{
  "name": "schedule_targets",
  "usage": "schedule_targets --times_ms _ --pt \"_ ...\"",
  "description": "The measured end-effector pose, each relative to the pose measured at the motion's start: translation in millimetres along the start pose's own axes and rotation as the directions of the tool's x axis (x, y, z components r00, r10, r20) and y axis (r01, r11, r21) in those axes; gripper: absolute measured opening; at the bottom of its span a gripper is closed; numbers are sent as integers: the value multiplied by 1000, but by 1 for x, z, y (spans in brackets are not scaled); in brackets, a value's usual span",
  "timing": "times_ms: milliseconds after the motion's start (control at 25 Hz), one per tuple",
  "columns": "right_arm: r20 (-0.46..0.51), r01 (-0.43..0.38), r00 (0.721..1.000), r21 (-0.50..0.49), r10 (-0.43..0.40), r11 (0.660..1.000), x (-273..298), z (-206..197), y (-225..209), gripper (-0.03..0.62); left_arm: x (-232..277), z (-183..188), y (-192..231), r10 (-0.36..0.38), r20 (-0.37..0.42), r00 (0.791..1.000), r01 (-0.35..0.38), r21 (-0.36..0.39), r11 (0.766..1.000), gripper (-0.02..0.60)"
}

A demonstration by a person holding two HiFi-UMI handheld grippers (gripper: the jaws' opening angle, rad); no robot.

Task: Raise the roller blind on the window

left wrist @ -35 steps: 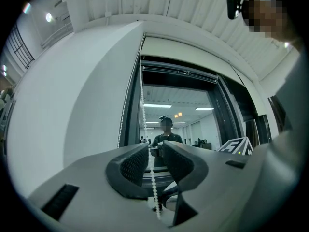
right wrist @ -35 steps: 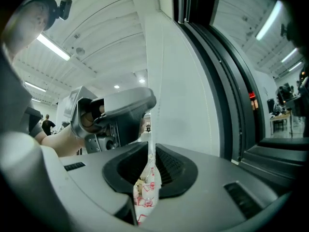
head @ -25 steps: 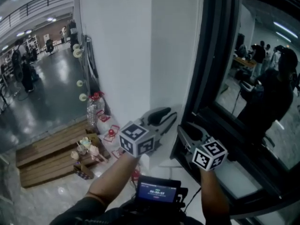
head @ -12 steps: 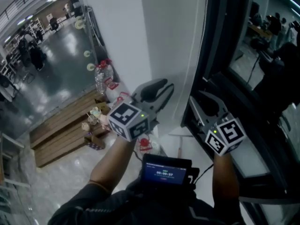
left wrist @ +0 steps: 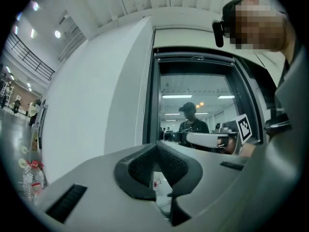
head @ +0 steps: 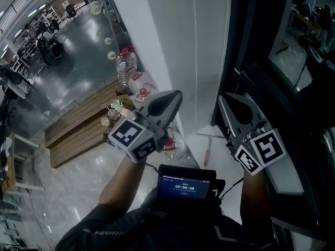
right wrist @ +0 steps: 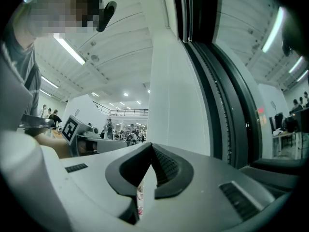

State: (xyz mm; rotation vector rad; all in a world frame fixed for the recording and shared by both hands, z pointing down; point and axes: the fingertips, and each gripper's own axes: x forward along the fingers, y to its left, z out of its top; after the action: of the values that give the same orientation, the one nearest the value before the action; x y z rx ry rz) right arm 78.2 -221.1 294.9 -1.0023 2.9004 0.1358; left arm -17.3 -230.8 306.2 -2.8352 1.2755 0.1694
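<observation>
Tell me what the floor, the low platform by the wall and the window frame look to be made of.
Floor: hard, glossy, perhaps sealed concrete or epoxy; it mirrors the ceiling lights.
Low platform: bare wood planks, brown and matt, with board seams showing.
Window frame: dark and smooth, probably coated metal, though plastic cannot be ruled out.

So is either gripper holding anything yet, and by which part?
Nothing is held. The left gripper is shut on nothing; the right gripper has just been closing, with nothing between its fingers. The cord hangs clear of both.
</observation>
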Motion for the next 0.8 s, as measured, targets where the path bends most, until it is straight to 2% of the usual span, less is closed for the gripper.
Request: schedule_targets --times_ms 160,360,520,640,800 --pt "-19 11 1000 -3 -11 1000 3 -11 4 23 -14 -12 1 1 -20 1000 -1 5 1000 -2" --pt "-3 98 995 23 -98 995 1 -17 21 21 -46 -27 3 -49 -56 997 52 43 998 -2" --pt "-12 163 987 44 -163 986 0 -22 44 21 -76 -34 13 -52 -64 997 53 12 999 -2" --pt "-27 211 977 36 -210 977 0 -23 62 21 -95 -29 18 -77 -37 996 77 7 997 -2" --pt "-33 262 965 54 -260 964 -3 -23 83 21 -115 -30 21 -119 -56 991 118 -28 993 -2"
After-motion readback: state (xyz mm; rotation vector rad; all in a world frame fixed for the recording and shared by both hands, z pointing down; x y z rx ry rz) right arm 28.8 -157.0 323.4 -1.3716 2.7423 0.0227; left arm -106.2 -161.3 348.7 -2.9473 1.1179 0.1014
